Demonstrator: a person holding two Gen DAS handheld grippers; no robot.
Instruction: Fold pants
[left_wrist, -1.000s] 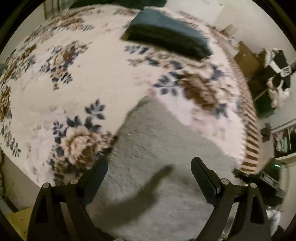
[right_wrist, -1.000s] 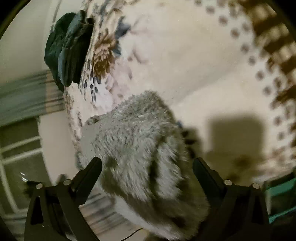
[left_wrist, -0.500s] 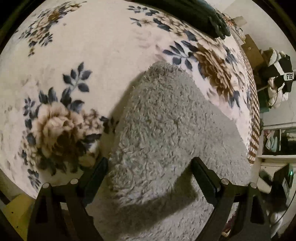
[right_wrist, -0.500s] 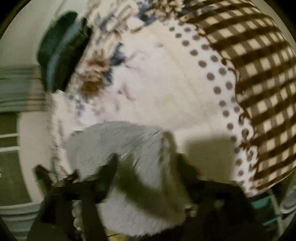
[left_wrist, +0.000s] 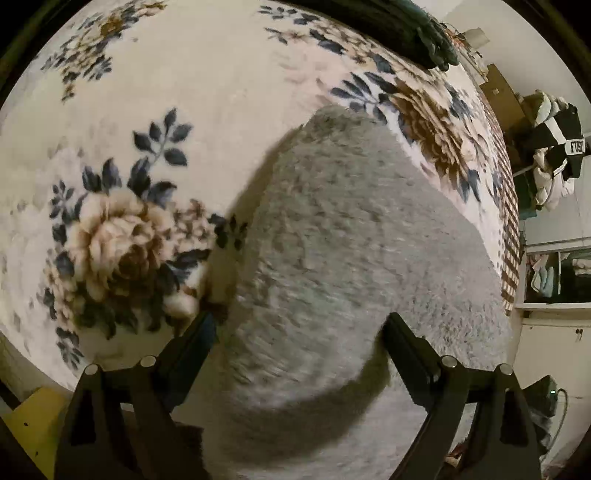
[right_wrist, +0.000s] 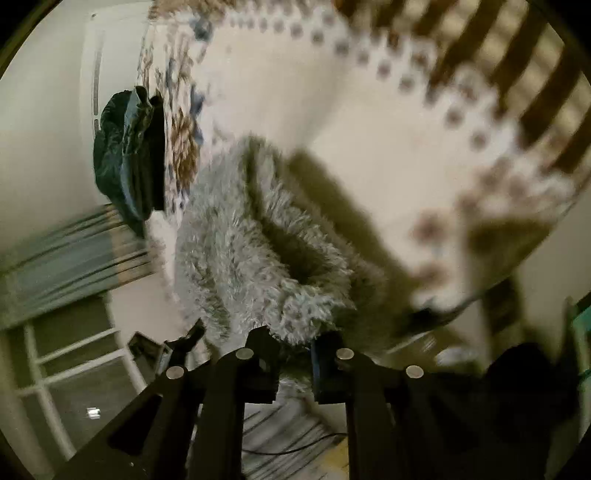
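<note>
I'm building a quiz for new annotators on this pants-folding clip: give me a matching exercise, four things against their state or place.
Things:
1. left gripper
2. right gripper
3. grey fuzzy pants
4. dark green folded clothes

States or places:
A. shut on fluffy fabric
B. lying at the far end of the floral blanket
C. fingers wide apart
D. spread over the blanket's flowers

Pairs: 1-C, 2-A, 3-D, 4-B

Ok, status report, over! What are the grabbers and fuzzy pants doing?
Left gripper open over fuzzy grey pants. Right gripper shut on pants edge. Nothing blocking.
</note>
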